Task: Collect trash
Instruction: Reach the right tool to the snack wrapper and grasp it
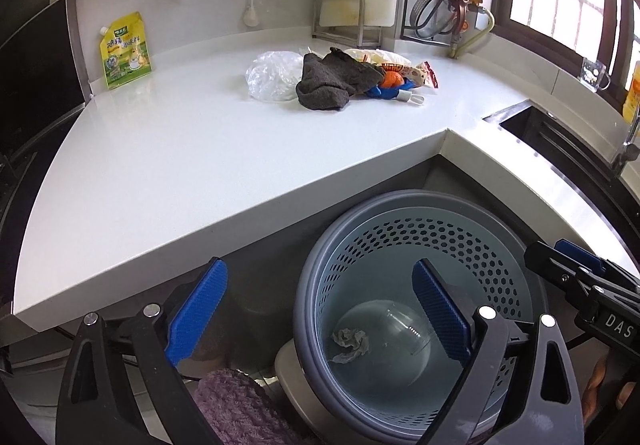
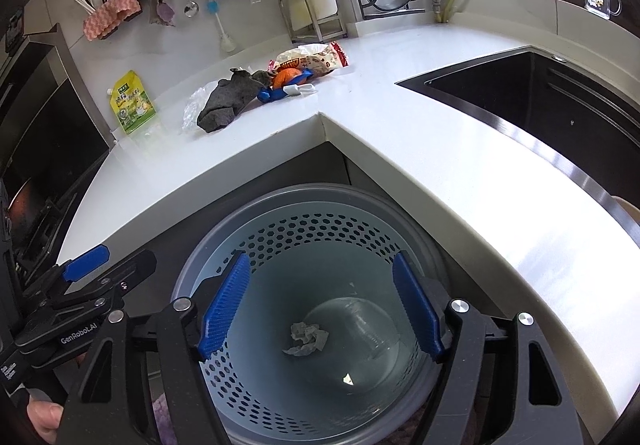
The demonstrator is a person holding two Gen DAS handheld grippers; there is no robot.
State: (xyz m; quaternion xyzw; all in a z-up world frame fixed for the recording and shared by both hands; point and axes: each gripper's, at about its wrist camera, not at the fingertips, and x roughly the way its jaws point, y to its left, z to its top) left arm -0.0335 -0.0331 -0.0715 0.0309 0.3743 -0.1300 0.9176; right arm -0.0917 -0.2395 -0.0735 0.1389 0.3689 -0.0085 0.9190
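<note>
From the left wrist, the left gripper [image 1: 320, 317] hangs wide open and empty beside the bin [image 1: 416, 213], which sits under the counter [image 1: 160, 149] corner, likely so trash can drop in. A crumpled paper [image 1: 352, 343] lies inside. From the right wrist, the right gripper [image 2: 320, 305] is wide open and empty too, right over the bin. Only this view shows the sink [image 2: 540, 97]. The trash pile [image 2: 264, 85] waits far back.
</note>
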